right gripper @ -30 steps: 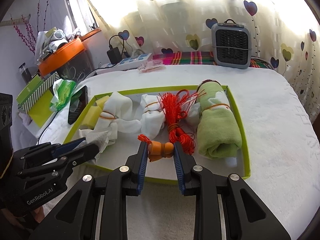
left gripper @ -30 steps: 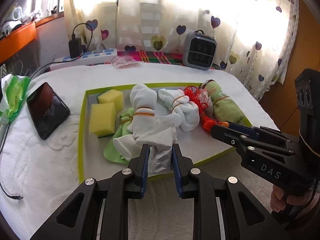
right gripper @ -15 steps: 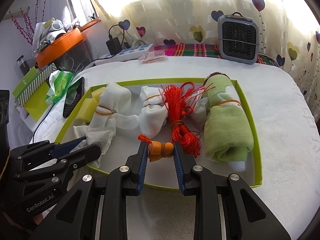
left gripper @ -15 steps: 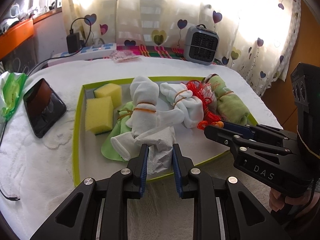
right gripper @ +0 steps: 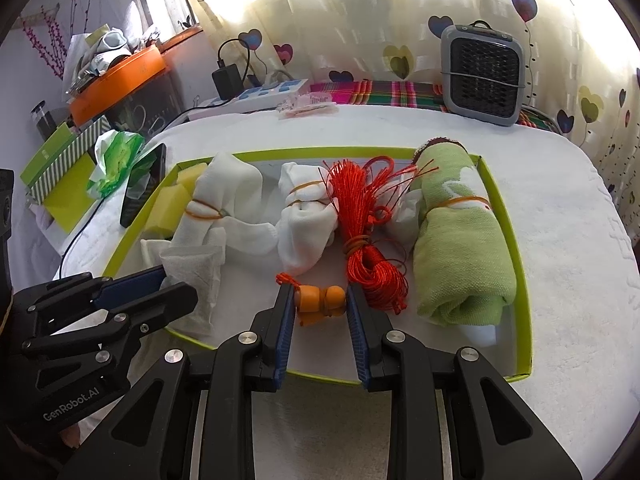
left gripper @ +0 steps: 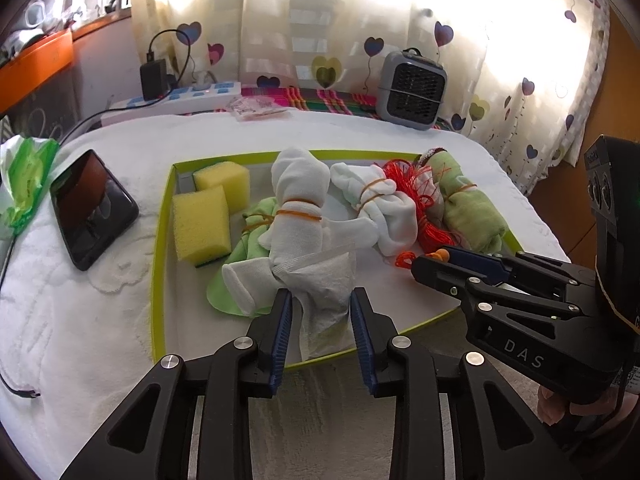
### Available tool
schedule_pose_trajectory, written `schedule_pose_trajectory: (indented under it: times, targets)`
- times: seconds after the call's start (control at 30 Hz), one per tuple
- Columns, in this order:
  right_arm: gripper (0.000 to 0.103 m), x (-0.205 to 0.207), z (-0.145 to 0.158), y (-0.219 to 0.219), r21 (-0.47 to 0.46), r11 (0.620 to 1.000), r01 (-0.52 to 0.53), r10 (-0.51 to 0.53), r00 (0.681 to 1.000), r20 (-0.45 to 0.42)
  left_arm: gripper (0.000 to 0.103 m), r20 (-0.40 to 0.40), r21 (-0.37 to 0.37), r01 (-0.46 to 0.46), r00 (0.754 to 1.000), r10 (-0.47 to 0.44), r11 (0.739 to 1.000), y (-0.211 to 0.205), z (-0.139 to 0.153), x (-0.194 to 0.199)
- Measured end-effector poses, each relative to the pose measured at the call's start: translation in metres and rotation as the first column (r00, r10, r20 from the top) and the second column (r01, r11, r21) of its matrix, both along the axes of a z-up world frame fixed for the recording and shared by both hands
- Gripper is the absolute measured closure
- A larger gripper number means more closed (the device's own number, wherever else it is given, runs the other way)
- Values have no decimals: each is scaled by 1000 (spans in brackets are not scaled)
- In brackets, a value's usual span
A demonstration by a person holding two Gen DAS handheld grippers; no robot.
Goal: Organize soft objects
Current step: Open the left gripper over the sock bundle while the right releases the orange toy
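A green-rimmed tray (left gripper: 160,240) on the white cloth holds two yellow sponges (left gripper: 202,224), two white sock bundles (left gripper: 298,208) tied with rubber bands, a red string skein (right gripper: 360,224) and a rolled green towel (right gripper: 460,248). My left gripper (left gripper: 320,296) stands over the tray's near rim. Its jaws are opening, and a white crumpled pouch (left gripper: 324,276) lies between them with thin gaps to the pads. My right gripper (right gripper: 320,292) is shut on a small orange piece (right gripper: 320,300) with a red string loop, just above the tray floor beside the skein.
A black phone (left gripper: 90,208) and a green-and-white bag (left gripper: 24,176) lie left of the tray. A power strip (left gripper: 180,96) with a charger and a grey heater (left gripper: 412,90) stand at the back by the curtain. A cable (left gripper: 16,388) trails at the near left.
The left jaws have spread apart from the white pouch they were squeezing. The right gripper keeps its hold on the orange piece and has hardly moved.
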State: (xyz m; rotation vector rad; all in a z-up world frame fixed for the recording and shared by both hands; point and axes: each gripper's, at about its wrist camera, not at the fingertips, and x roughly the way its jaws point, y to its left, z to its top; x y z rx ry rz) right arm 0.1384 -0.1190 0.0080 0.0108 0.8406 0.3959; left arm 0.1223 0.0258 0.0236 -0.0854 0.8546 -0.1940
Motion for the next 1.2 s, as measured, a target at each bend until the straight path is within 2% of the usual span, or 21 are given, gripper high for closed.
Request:
schedule_pose_trajectory:
  times: [0.17,0.5,0.6,0.67,0.73,1.2]
  targets:
    - [74,-1,0,1,-7,1000,-3,3,1000,2,72,-1,-2,-5,1000,5,1000,1,0,0]
    - [58,-4,2,2,-6,1000,3,-3,1000,7,67,10,5,-11,1000,11,1000,4,3,-5]
    - [57,-7,4,1,-2,1000,5,-5,1000,15,65,12,8,-16,1000,16,1000,4,4,-6]
    - [57,-10,6,1,2,1000,4,-4,1000,24,59,13,10,-21,1000,21,1000,4,5,-8]
    - [57,-12,7,0,3,1000,6,-6,999,32,57,17,8,-24,1000,24,1000,4,6,-10]
    - [56,-31,16,-5,11,999,32,-33,997,71,55,46,22,-41,998,40,999,5,17,-29]
